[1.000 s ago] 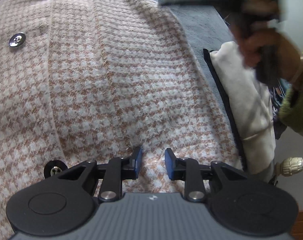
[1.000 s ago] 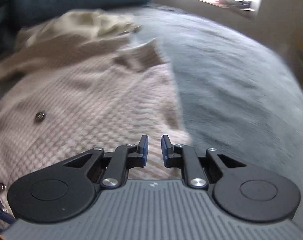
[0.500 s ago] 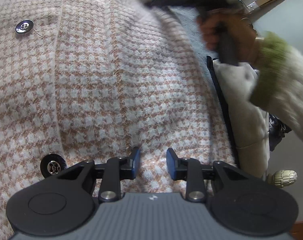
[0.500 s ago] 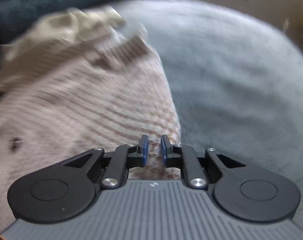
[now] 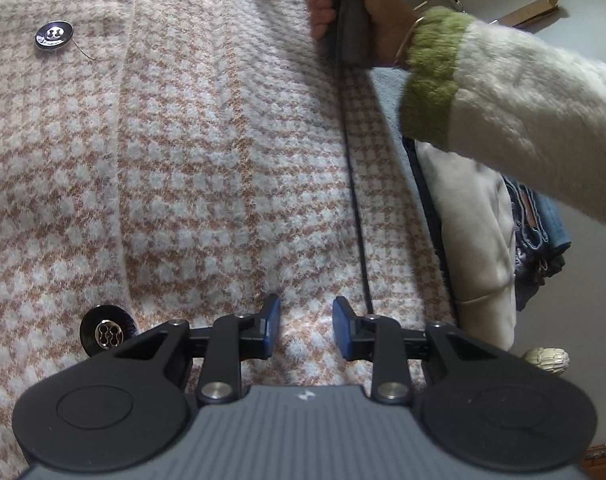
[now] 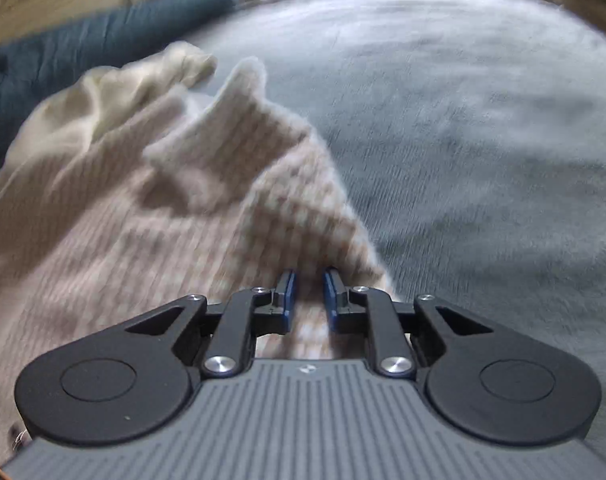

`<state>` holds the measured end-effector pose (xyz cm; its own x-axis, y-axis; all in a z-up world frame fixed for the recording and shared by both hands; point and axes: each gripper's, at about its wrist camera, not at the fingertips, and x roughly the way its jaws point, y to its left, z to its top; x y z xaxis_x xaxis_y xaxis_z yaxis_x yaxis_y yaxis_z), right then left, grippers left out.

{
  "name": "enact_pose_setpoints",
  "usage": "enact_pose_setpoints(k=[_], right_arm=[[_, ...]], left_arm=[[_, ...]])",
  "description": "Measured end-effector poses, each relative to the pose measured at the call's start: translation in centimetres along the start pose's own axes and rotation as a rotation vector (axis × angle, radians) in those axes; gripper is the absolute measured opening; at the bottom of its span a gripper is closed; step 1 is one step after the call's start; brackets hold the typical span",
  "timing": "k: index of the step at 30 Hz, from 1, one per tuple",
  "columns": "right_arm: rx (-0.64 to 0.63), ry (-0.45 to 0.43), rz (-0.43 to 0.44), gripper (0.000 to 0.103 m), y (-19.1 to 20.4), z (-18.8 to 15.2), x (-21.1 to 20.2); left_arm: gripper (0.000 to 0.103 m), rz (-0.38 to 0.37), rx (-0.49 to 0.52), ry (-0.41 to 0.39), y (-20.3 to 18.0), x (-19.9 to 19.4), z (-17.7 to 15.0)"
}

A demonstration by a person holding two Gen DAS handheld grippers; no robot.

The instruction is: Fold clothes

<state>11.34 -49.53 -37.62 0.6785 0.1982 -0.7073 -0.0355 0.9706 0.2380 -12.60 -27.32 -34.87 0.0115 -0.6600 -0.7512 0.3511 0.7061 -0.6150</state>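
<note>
Surface: grey plush bed cover point(image 6: 483, 120) with a teal blanket point(image 6: 103, 44) bunched along its far edge.
Garment: pink-and-white houndstooth knit cardigan with dark round buttons point(image 5: 223, 152), spread across the bed, its long axis running away from both cameras.
Near it: a cream fleece garment point(image 5: 475, 240) lies beside the cardigan's right edge, and folded blue jeans point(image 5: 543, 220) sit beyond that.
Left tongs point(image 5: 306, 330): parted and holding nothing, hovering just over the cardigan's front panel beside a button.
Right tongs point(image 6: 310, 300): narrowly parted, their jaws having just been opening; the cardigan's right edge runs between the blue pads, though blur hides whether they pinch it.
Right hand point(image 5: 359, 12): seen from the left camera, sleeved in white fleece with a green cuff, at the cardigan's far right side.
Key relation: the right tongs sit directly at the cardigan's side edge, so that hand looks best placed to carry the edge across toward the button line.
</note>
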Motion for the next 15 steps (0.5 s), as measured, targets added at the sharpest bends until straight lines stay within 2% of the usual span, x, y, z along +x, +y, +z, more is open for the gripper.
enact_pose_setpoints(k=[3,5,7,9,11,14,15], right_arm=[[0.025,-0.007,-0.031,0.015,0.5,0.4,-3.7],[0.033,-0.040,-0.040,0.015,0.6,-0.3,-8.3],[0.046,-0.038,-0.046,0.015,0.8,-1.5,-12.8],[0.068,-0.005,-0.054,0.015,0.6,-3.2,-14.9],[0.107,0.055,-0.065,0.015,-0.1,-5.2,-14.7],[0.201,0.167,-0.070,0.012,-2.0,-8.4,-10.7],[0.193,0.160,-0.060,0.011,-2.2,-9.2,-9.8]], left_arm=[[0.030,-0.039,-0.003,0.001,0.6,0.1,0.0],[0.030,-0.062,-0.003,0.006,1.0,0.2,0.1],[0.030,-0.078,-0.004,0.011,1.2,0.3,0.2],[0.030,-0.084,0.000,0.015,1.3,0.5,0.3],[0.030,-0.082,0.009,0.013,1.2,0.4,0.3],[0.030,-0.066,0.014,0.004,1.1,0.5,0.5],[0.030,-0.055,0.015,-0.001,0.9,0.5,0.4]])
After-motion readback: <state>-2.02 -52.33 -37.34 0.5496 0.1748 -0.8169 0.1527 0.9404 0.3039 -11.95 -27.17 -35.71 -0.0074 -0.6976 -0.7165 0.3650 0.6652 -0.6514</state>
